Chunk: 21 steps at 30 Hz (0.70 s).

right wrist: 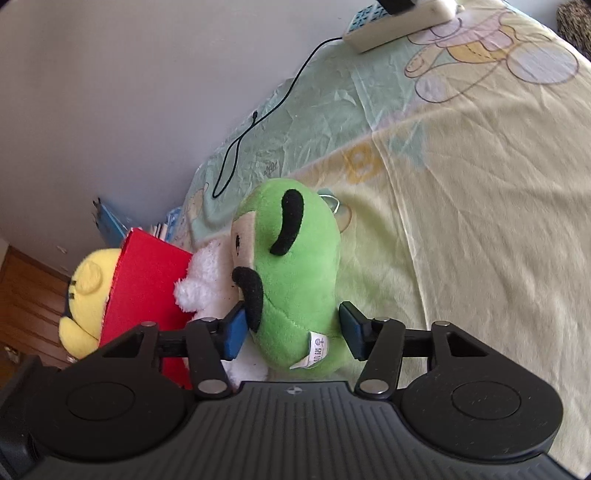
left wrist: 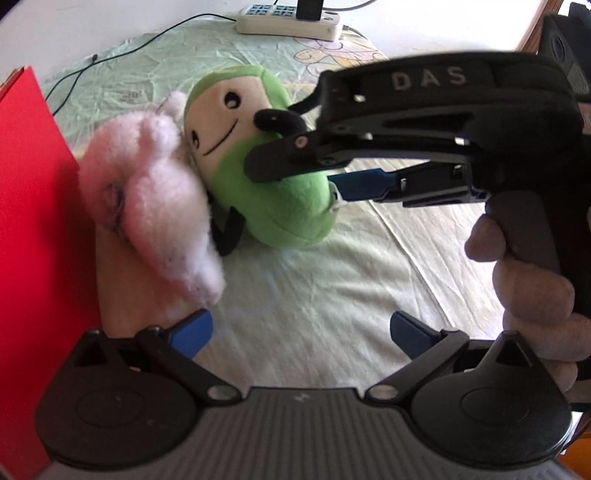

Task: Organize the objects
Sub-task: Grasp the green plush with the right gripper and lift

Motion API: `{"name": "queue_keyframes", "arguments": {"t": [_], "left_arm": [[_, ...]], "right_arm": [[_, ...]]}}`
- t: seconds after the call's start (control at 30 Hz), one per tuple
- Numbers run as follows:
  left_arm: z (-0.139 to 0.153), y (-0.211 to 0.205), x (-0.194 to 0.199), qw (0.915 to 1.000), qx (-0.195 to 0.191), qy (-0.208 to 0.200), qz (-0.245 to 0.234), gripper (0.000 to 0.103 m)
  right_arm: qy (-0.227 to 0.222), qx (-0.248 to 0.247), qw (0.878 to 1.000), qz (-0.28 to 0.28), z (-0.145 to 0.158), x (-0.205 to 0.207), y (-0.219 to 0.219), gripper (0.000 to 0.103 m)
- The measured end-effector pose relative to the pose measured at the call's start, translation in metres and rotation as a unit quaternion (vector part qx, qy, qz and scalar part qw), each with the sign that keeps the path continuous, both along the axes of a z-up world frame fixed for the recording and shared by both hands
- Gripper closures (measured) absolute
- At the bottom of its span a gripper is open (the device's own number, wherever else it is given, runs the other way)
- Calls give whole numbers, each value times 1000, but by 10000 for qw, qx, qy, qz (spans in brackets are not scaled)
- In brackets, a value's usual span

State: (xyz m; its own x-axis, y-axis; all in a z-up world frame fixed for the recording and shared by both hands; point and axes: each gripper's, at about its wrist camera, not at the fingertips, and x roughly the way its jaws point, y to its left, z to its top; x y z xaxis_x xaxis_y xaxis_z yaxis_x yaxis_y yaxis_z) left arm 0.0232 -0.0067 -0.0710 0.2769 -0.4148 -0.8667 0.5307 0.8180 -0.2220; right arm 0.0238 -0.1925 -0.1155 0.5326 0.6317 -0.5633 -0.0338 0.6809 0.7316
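Note:
A green plush toy [left wrist: 273, 206] with a cream face leans against a fluffy pink-white plush [left wrist: 155, 206] on the pale bed sheet [left wrist: 314, 295]. My right gripper [left wrist: 295, 173] reaches in from the right and is shut on the green plush toy [right wrist: 295, 280]; its blue pads [right wrist: 234, 334] press the toy's lower sides. My left gripper [left wrist: 301, 332] hangs open over the sheet with nothing between its fingers, just right of the pink-white plush [right wrist: 207, 280]. A red box [left wrist: 33, 240] stands at the left, touching the pink-white plush.
A yellow plush [right wrist: 88, 291] sits behind the red box [right wrist: 147, 288]. A white power strip [left wrist: 288, 22] and a black cable [left wrist: 110, 55] lie at the far edge by the wall. A person's hand [left wrist: 532, 288] grips the right handle. Blue books [right wrist: 110, 221] lean by the wall.

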Motion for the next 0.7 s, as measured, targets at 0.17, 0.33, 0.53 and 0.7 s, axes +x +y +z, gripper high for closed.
{"name": "queue_keyframes", "arguments": {"t": [0.17,0.33,0.53,0.7], "left_arm": [[10,-2,-13,9996,-181,68,-195,1],[15,-4,-32,9982,-328,191,-466,1],[29,-13,-48,9950,-743,255,-623,1],[23,-27,-46,9949,-815,231,-555,1]], "right_arm": [[67,3,10000,10,7,-29,-6,52],[402,239,9989,-33,7,-66,-25,52],[724,421,9965,-58,6,-105,-40,49],[603,417,9971,-189,9,-111,-45,44]]}}
